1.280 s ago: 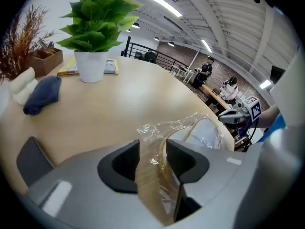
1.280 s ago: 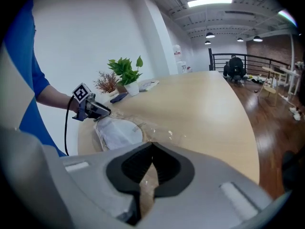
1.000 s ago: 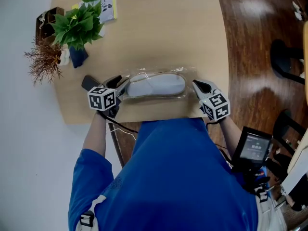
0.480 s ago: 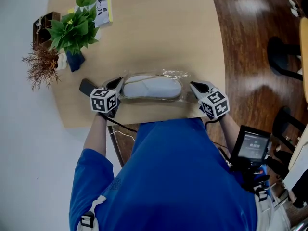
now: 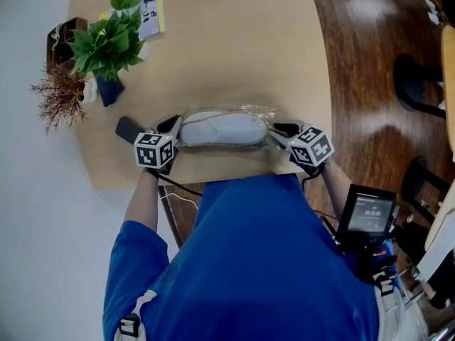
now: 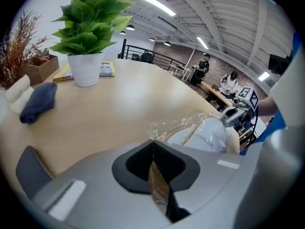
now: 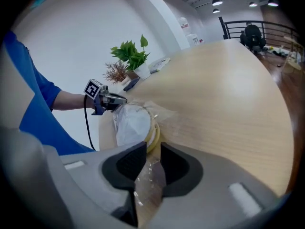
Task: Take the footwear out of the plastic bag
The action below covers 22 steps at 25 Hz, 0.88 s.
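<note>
A pale grey slipper with a tan sole (image 5: 224,128) lies in a clear plastic bag (image 5: 259,111) near the table's front edge. My left gripper (image 5: 174,128) is shut on the bag's left end; in the left gripper view a strip of film (image 6: 157,185) is pinched between its closed jaws (image 6: 153,144), with the slipper (image 6: 207,135) just beyond. My right gripper (image 5: 276,131) is at the bag's right end. Its jaws (image 7: 153,151) have just been opening and stand apart, with loose film (image 7: 150,178) between them, not pressed. The slipper's toe (image 7: 131,123) lies directly ahead of them.
A green potted plant (image 5: 106,41), a dried brown plant (image 5: 60,94), a wooden box (image 5: 60,38) and a booklet (image 5: 151,14) stand at the table's far left. A dark flat object (image 5: 128,128) lies beside the left gripper. The table's front edge (image 5: 213,176) runs just under both grippers.
The left gripper's jaws have closed on the bag's left end. The right gripper has slid left toward the slipper, and its jaws have parted.
</note>
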Motion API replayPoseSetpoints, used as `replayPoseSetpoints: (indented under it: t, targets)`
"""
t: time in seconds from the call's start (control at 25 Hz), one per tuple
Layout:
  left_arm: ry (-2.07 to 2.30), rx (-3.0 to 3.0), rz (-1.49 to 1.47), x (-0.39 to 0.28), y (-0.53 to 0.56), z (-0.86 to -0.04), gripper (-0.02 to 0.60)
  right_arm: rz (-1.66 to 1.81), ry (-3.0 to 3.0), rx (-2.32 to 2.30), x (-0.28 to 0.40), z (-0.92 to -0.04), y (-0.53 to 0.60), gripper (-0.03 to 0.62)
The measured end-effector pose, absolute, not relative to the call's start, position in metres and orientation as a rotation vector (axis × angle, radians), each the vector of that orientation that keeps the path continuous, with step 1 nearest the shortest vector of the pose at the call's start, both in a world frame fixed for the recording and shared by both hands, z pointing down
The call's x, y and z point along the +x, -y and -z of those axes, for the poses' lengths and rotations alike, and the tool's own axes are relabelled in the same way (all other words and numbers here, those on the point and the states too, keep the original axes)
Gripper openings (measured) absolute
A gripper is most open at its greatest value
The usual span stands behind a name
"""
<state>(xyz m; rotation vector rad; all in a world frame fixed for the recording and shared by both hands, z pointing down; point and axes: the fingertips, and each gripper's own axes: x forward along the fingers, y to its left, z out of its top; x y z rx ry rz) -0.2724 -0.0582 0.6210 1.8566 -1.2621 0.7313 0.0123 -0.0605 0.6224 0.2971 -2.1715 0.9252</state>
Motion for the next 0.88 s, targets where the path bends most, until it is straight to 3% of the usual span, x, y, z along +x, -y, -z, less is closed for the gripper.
replayPoseSetpoints:
  t: [0.56,0.88]
  targets:
    - [1.249,1.85,-0.726,-0.275,0.058,-0.625,0.011,-1.416,2.129,0.263,0.009,-0.613,0.07,0.124]
    - [1.24,1.841,-0.731,-0.277,0.058,-0.63,0.011,-1.456,2.083,0.222,-0.001,-0.622,0.068,0.13]
